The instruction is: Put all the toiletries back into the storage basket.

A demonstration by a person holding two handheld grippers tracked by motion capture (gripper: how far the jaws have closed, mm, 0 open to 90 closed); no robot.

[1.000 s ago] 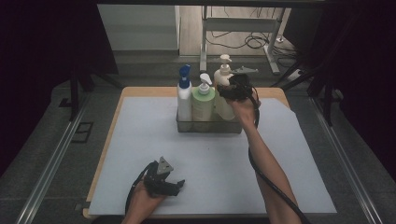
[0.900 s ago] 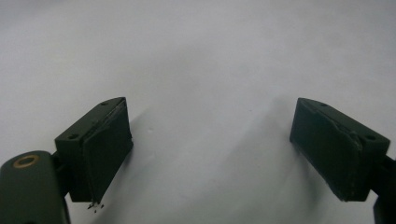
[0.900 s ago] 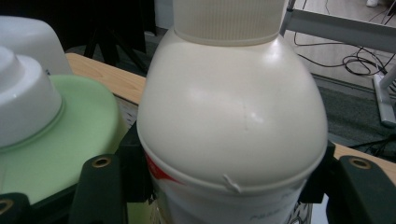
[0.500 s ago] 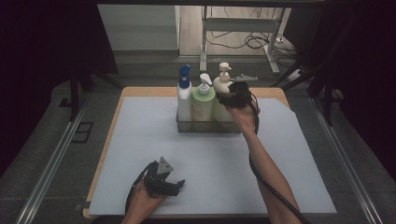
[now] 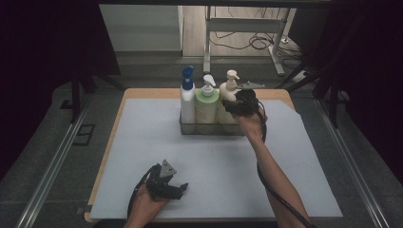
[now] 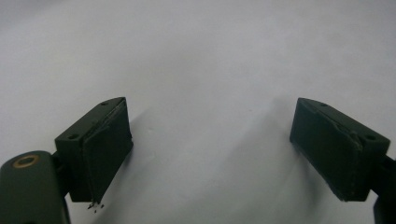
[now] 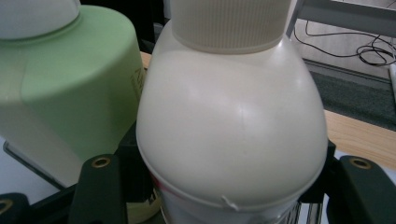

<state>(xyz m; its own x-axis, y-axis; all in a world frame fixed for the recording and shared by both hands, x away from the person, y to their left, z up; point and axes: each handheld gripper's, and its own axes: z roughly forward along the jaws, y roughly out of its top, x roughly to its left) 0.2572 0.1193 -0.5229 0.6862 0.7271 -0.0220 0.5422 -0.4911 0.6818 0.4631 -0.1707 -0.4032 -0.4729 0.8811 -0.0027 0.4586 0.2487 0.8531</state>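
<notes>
Left tongs point(image 5: 183, 186): resting on the white counter point(image 5: 142, 142) at its near edge, jaws apart, nothing between them. Wire basket point(image 5: 209, 128), far centre of counter: blue-capped bottle point(image 5: 187, 99), green bottle point(image 5: 206, 102), cream pump bottle point(image 5: 229, 95), left to right. Right tongs point(image 5: 233, 105): clamped on the cream pump bottle, which stands upright in the basket.

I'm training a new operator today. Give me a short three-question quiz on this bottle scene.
1. How many pump bottles stand in the rack?
2. True or false: the left tongs are open over the bare mat.
3. Which bottle sits between the right tongs' jaws: A blue-capped, B green, C cream?

Key:
1. Three: the blue-capped bottle, the green bottle and the cream bottle.
2. True.
3. C.
</notes>
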